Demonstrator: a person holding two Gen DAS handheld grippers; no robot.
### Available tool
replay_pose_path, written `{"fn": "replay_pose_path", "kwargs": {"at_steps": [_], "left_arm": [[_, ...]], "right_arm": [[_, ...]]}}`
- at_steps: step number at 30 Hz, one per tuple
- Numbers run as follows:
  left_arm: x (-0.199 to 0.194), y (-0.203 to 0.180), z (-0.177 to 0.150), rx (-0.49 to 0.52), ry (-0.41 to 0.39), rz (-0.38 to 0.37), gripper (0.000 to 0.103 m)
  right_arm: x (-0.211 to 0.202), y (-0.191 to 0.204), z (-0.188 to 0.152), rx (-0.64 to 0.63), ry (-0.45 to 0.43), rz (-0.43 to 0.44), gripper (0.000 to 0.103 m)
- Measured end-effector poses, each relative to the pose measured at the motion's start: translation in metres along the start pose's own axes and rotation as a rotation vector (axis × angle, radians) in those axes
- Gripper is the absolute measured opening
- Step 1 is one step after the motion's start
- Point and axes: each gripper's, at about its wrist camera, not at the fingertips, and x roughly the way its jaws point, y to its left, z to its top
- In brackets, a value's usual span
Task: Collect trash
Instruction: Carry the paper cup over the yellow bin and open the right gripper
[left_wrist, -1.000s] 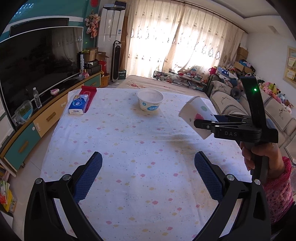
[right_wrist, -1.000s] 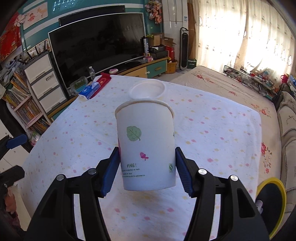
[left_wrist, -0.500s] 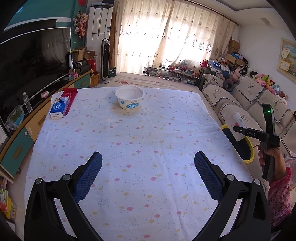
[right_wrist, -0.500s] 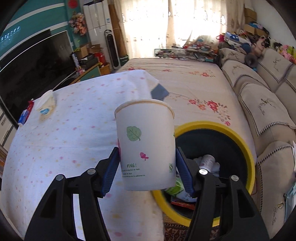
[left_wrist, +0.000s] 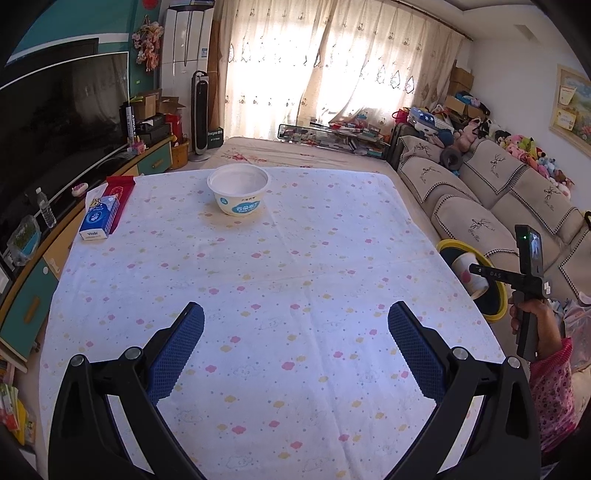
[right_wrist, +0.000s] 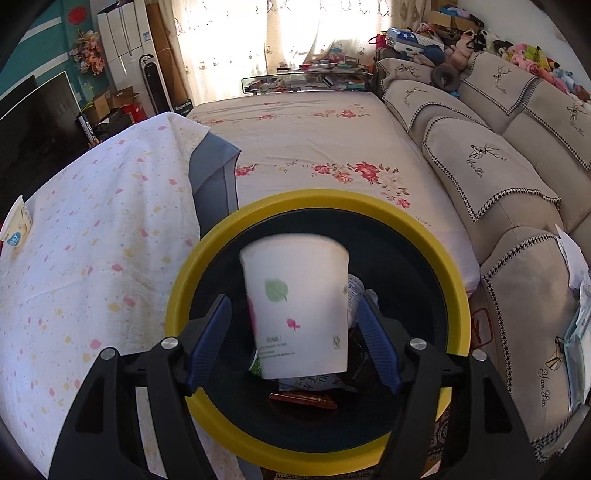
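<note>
On the tabletop (left_wrist: 295, 295) a bowl (left_wrist: 239, 194) stood at the far middle, with a tissue pack (left_wrist: 99, 218) at the far left edge. Off the right edge stood a bin (right_wrist: 317, 325); a paper cup (right_wrist: 297, 308) hung over its opening, trash inside beneath. A sofa (left_wrist: 480, 206) ran behind the bin.

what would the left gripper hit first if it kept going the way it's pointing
Most likely the bare tablecloth just ahead: the open left gripper angles down at it, with nothing between the fingers. The white bowl sits farther along, probably beyond that contact point, though depth is hard to judge.
</note>
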Motion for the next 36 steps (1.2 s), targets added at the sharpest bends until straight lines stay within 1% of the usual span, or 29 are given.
{"fn": "replay_pose_path", "kwargs": {"at_steps": [6, 9, 12, 17, 21, 22, 24, 28, 31, 34, 36], "left_arm": [[0.014, -0.002, 0.015, 0.040, 0.007, 0.007, 0.098], [0.024, -0.002, 0.032, 0.072, 0.004, 0.015, 0.098], [0.038, 0.000, 0.057, 0.099, -0.007, 0.014, 0.098], [0.075, 0.005, 0.105, 0.131, -0.011, 0.024, 0.098], [0.116, 0.016, 0.135, 0.121, 0.031, 0.048, 0.098], [0.127, 0.018, 0.142, 0.118, 0.044, 0.053, 0.096], [0.147, 0.022, 0.149, 0.123, 0.066, 0.062, 0.093], [0.181, 0.026, 0.162, 0.143, 0.100, 0.107, 0.089], [0.203, 0.031, 0.165, 0.147, 0.131, 0.127, 0.084], [0.219, 0.030, 0.166, 0.164, 0.145, 0.139, 0.082], [0.228, 0.028, 0.166, 0.179, 0.160, 0.148, 0.079]], "right_arm": [[-0.013, 0.004, -0.001, -0.004, -0.031, -0.018, 0.070], [-0.022, 0.009, 0.001, -0.013, -0.052, -0.008, 0.070], [-0.031, 0.017, 0.002, -0.027, -0.070, 0.009, 0.070], [-0.045, 0.030, 0.000, -0.048, -0.091, 0.036, 0.070], [-0.052, 0.035, -0.001, -0.058, -0.096, 0.048, 0.070], [-0.052, 0.035, -0.001, -0.059, -0.096, 0.048, 0.070], [-0.053, 0.035, 0.000, -0.060, -0.095, 0.048, 0.070], [-0.052, 0.036, -0.001, -0.058, -0.088, 0.046, 0.070], [-0.049, 0.037, -0.001, -0.059, -0.081, 0.048, 0.070], [-0.045, 0.037, -0.001, -0.061, -0.072, 0.051, 0.070], [-0.043, 0.039, -0.002, -0.060, -0.067, 0.053, 0.070]]}}
